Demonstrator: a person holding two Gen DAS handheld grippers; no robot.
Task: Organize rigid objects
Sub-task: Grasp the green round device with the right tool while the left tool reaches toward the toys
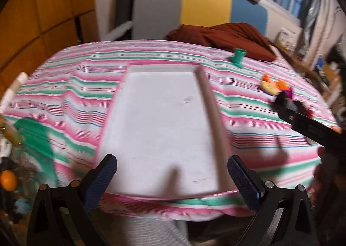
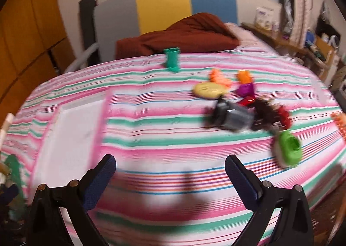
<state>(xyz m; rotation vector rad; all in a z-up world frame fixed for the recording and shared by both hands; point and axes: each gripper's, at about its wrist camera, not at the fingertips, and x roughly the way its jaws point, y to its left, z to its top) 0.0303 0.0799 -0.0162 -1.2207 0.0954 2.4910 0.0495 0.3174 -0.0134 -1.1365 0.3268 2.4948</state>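
Observation:
A white tray (image 1: 160, 116) lies on the striped tablecloth, and my left gripper (image 1: 172, 178) hangs open over its near end with nothing between the fingers. The same tray (image 2: 71, 129) sits at the left in the right wrist view. My right gripper (image 2: 169, 177) is open above bare cloth. Beyond it to the right lies a blurred cluster of small toys: a yellow oval piece (image 2: 208, 90), orange pieces (image 2: 218, 78), a purple piece (image 2: 246, 89), a grey and black piece (image 2: 232, 117), a red piece (image 2: 284, 116) and a green piece (image 2: 288, 148). A green boot-shaped toy (image 2: 172, 59) stands alone further back.
A dark red cloth (image 2: 181, 33) is heaped behind the table, against a grey, yellow and blue panel (image 2: 164, 7). Orange cupboards (image 1: 43, 18) stand at the left. Cluttered shelves (image 2: 320, 46) line the right. The other gripper's black body (image 1: 311, 124) reaches in from the right in the left wrist view.

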